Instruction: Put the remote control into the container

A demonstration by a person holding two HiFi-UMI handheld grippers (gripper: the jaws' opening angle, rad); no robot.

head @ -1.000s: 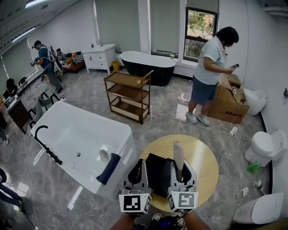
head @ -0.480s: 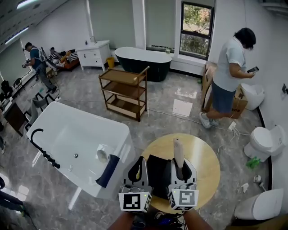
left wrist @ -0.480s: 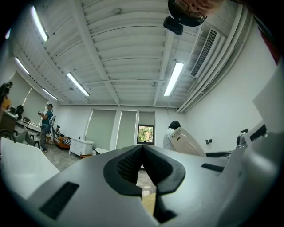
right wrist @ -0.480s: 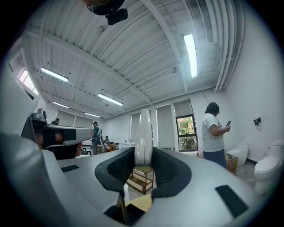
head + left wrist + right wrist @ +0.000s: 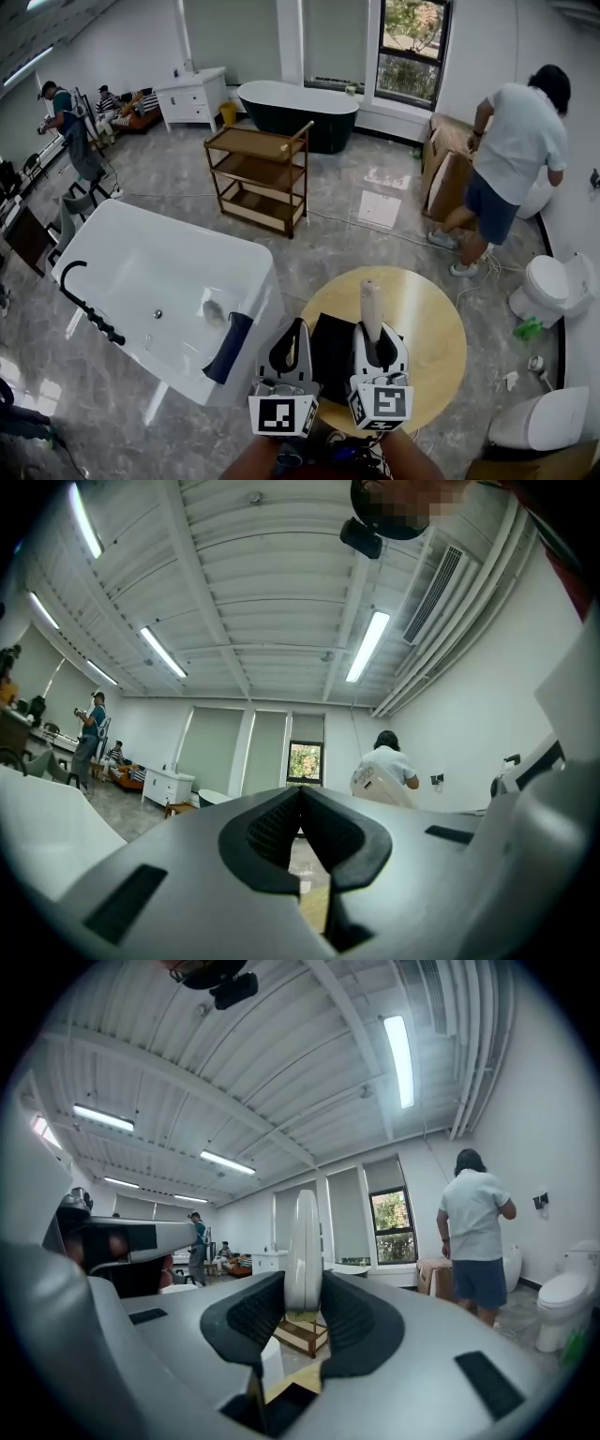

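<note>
Upright white remote [image 5: 371, 305] in right gripper [image 5: 378, 343], over round wooden table [image 5: 429, 323]

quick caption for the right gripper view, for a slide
Right gripper clamps a slim white remote control edge-on between its black pads, person in white shirt beyond.

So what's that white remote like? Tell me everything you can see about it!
The remote control is a long, slim, whitish stick with a rounded tip, and it looks like smooth plastic. Any buttons are too small to make out. The right gripper is shut on its lower end, with black pads pressing its two flat sides, so most of it pokes out past the jaws. In the head view it shows above the round wooden table, and only the pads seem to touch it.
</note>
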